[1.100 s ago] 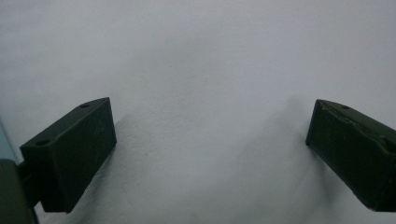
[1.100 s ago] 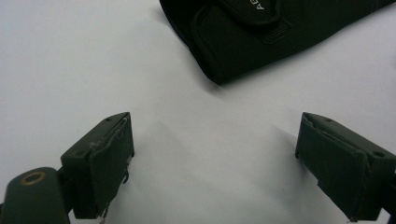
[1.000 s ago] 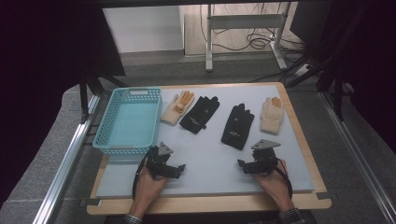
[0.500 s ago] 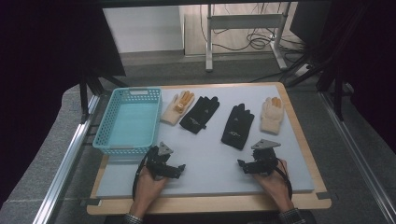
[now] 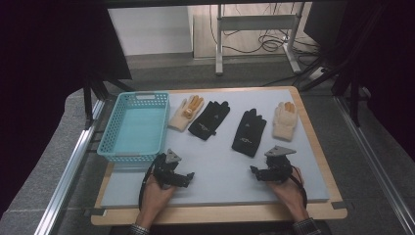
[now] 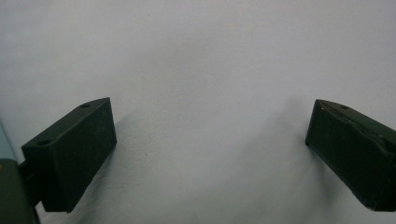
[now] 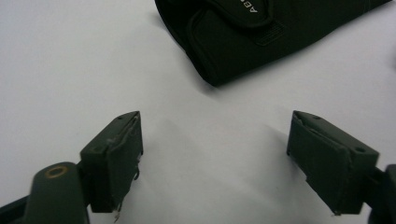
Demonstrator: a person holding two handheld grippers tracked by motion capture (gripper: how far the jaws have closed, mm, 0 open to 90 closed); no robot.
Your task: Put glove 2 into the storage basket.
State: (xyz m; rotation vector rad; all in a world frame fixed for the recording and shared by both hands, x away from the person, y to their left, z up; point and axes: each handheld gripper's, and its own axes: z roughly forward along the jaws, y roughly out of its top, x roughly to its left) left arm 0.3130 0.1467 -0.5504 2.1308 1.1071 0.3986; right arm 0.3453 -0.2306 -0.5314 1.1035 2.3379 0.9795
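Four gloves lie in a row across the far half of the grey mat (image 5: 220, 166): a cream glove with orange fingertips (image 5: 186, 112), a black glove (image 5: 209, 120), a second black glove (image 5: 249, 132) and another cream glove (image 5: 285, 120). My left gripper (image 5: 188, 177) rests near the mat's front left, open, with bare mat between its jaws (image 6: 210, 140). My right gripper (image 5: 254, 172) rests at the front right, open and holding nothing. The cuff of the second black glove (image 7: 243, 42) lies just beyond its jaws, untouched.
A light blue plastic basket (image 5: 134, 128) stands at the mat's left, beside my left gripper. The mat sits on a wooden board (image 5: 220, 215) with metal rails on both sides. Table legs and cables (image 5: 259, 39) are on the floor beyond.
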